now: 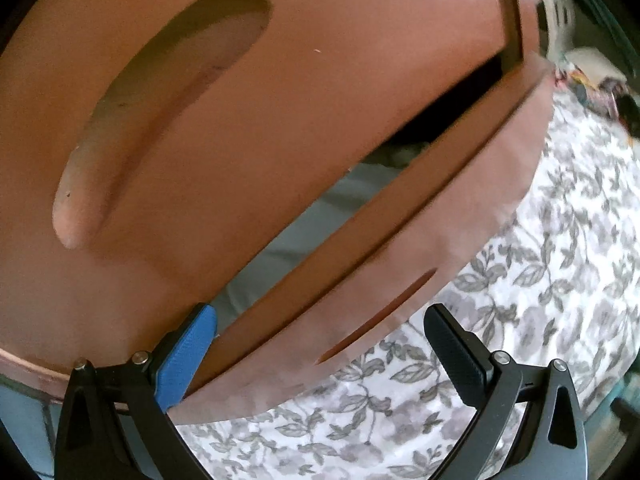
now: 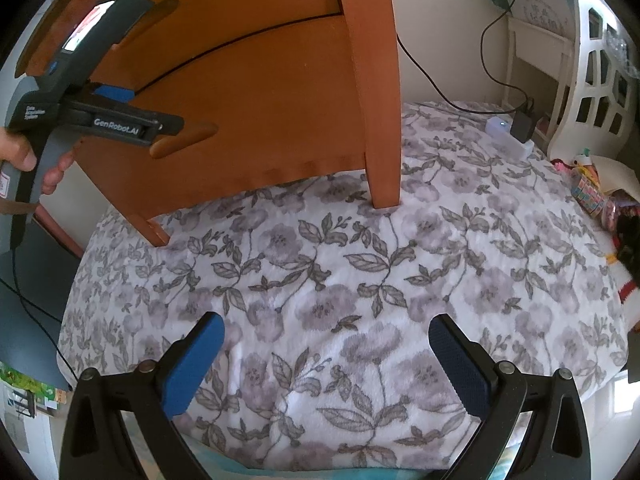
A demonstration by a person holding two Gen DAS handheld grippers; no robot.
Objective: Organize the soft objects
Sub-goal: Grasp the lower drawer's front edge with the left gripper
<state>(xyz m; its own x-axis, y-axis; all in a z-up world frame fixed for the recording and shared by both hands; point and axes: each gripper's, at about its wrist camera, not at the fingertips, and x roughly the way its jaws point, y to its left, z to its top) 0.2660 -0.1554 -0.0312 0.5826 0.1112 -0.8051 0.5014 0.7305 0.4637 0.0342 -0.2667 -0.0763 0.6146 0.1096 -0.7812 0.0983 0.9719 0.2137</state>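
Observation:
A brown wooden drawer unit [image 1: 248, 128] fills the left wrist view, and its two drawer fronts each have a slot handle. Grey cloth [image 1: 304, 224] shows in the gap between the fronts. My left gripper [image 1: 320, 344] is open, straddling the lower drawer front [image 1: 400, 280]. Its blue pad [image 1: 184, 360] sits at the mouth of the gap. In the right wrist view the same unit [image 2: 260, 100] stands on a white floral blanket [image 2: 340, 280]. My right gripper [image 2: 326, 356] hangs open over the blanket, holding nothing. A hand [image 2: 20, 152] grips the left tool beside the unit.
A white bedside stand [image 2: 536, 40] and a white lattice headboard [image 2: 600, 80] are at the far right. A black cable runs to a charger [image 2: 524, 124] on the blanket. Colourful clutter [image 2: 596, 196] lies along the right edge. Blue floor [image 2: 36, 280] lies left of the bed.

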